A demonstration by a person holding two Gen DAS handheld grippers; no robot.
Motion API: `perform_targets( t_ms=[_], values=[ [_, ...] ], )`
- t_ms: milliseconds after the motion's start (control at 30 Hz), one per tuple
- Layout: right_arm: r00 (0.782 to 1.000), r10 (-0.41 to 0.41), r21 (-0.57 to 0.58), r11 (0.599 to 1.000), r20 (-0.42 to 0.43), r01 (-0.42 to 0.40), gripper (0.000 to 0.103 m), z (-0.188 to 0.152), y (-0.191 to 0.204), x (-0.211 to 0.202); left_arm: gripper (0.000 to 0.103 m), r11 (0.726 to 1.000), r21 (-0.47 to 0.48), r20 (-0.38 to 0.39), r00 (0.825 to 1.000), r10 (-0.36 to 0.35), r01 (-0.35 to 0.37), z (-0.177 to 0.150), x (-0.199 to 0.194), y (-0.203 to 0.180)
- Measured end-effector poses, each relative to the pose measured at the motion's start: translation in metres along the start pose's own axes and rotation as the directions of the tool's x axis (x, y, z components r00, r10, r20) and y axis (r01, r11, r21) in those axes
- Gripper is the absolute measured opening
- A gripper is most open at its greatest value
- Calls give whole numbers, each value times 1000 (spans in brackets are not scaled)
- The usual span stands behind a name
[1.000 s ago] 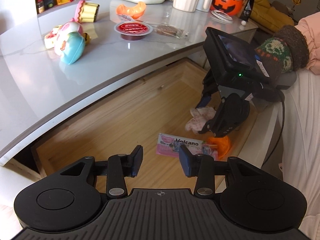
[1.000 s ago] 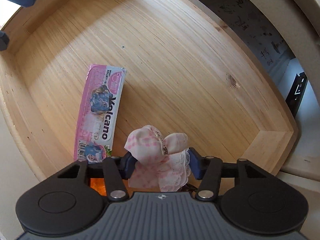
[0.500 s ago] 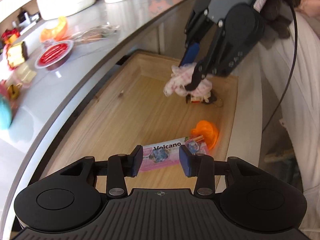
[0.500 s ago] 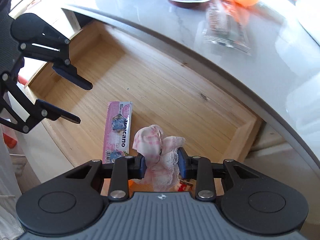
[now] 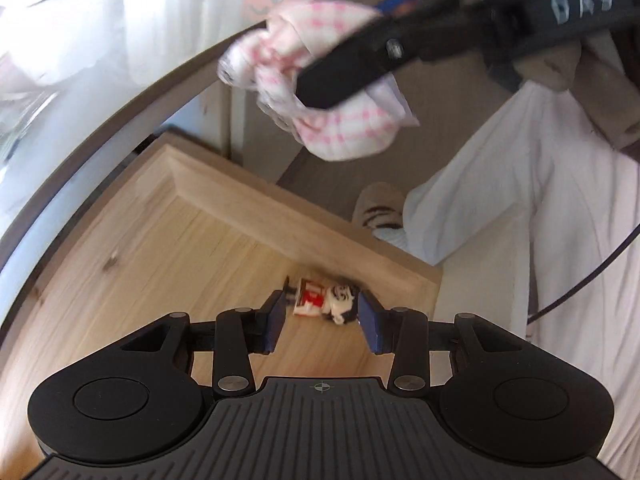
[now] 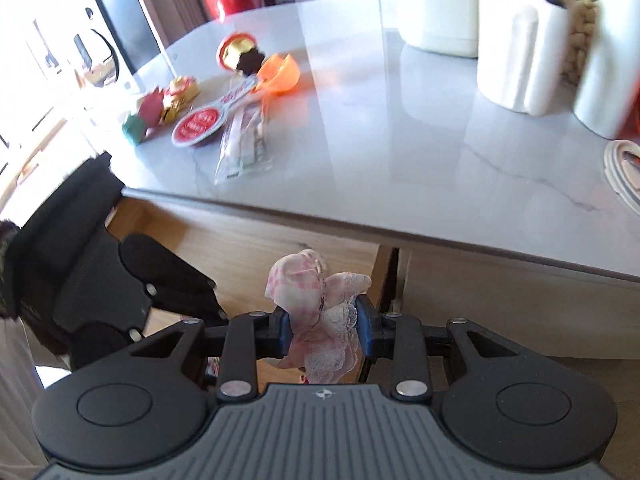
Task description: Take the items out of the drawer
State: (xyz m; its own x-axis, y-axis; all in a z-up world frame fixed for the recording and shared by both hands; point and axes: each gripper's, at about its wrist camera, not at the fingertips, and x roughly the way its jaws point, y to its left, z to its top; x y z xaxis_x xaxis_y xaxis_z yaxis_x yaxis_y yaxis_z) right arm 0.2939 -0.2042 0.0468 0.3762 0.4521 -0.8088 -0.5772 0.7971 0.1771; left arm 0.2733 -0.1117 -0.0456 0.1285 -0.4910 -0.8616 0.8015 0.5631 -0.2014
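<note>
Right gripper (image 6: 323,334), lower centre of its own view, clamps a pink checked cloth (image 6: 320,312) between both blue pads, the lace hem hanging below the jaws; the pinch sits at mid-bundle, probably so the soft fabric cannot slip out. In the left wrist view the same cloth (image 5: 320,80) appears in the upper centre, well above the drawer (image 5: 168,236) and level with the counter (image 5: 80,60) edge, so it is judged already lifted out and bound for the counter. Left gripper (image 5: 322,322), lower centre of its view, stands wide and empty, its fingers straddling a small figure (image 5: 328,304) that lies on the drawer floor near the far right corner; whether the pads touch it cannot be told through the blur. This placement suggests the figure is the next item to take. The drawer wall just beyond the figure leaves little room for the fingers. On the counter, upper left of the right wrist view, lie a red lid (image 6: 198,126), a clear packet (image 6: 244,140) and an orange piece (image 6: 280,74); white jugs (image 6: 520,44) stand upper right. Bare counter between these groups offers a place to set the cloth down.
</note>
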Motion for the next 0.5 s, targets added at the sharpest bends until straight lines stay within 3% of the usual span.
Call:
perform_targets(
  t_ms=[67,267,500],
  values=[
    [999,-1,41,999,50,-1,31,0,-11,-9,44,1000,19,-24,999,24,-24,9,14,-4],
    [992,6,115,993,123,-20,32,-1,-29,-30,44,991,-61,-99,989,111,-118,16,46,8],
    [989,26,127,991,145,-45,32,-4,-36,-37,44,996,-56,-181,981,65,-76,16,77,10]
  ],
)
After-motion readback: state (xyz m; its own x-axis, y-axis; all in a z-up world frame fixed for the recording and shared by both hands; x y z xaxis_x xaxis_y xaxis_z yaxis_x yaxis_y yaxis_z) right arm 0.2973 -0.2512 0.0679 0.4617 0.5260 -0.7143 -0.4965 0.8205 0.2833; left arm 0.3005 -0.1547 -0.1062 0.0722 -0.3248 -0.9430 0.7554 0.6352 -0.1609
